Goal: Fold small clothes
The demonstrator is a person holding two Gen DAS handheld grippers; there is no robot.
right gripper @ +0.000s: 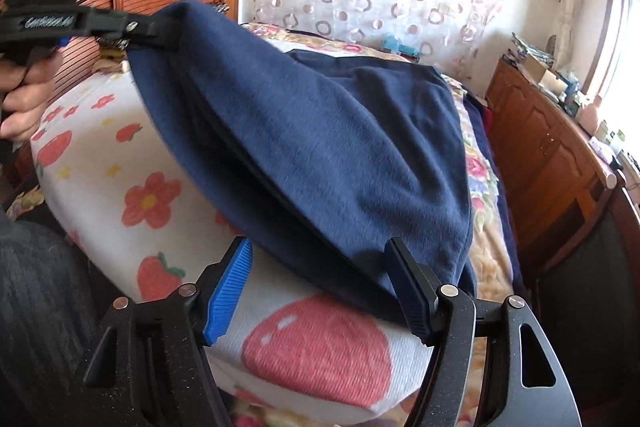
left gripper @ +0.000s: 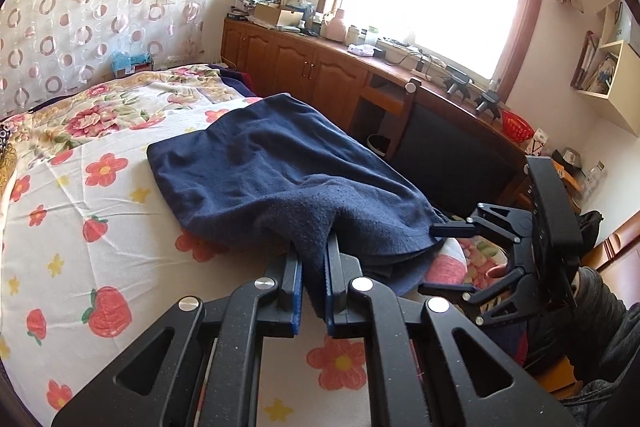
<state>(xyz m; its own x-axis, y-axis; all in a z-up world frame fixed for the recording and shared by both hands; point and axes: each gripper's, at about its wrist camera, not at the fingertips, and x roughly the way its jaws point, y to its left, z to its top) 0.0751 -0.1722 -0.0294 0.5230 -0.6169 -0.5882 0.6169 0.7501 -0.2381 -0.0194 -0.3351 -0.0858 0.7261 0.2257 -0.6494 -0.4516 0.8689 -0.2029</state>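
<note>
The navy garment lies on the flower-print bed sheet, its long axis running from about eleven o'clock down to five in the left wrist view. The left gripper is clamped on its near edge, which rises off the sheet. The right gripper stands with jaws apart around the neighbouring corner at twelve o'clock; its pads seem, through blur, not to press.
</note>
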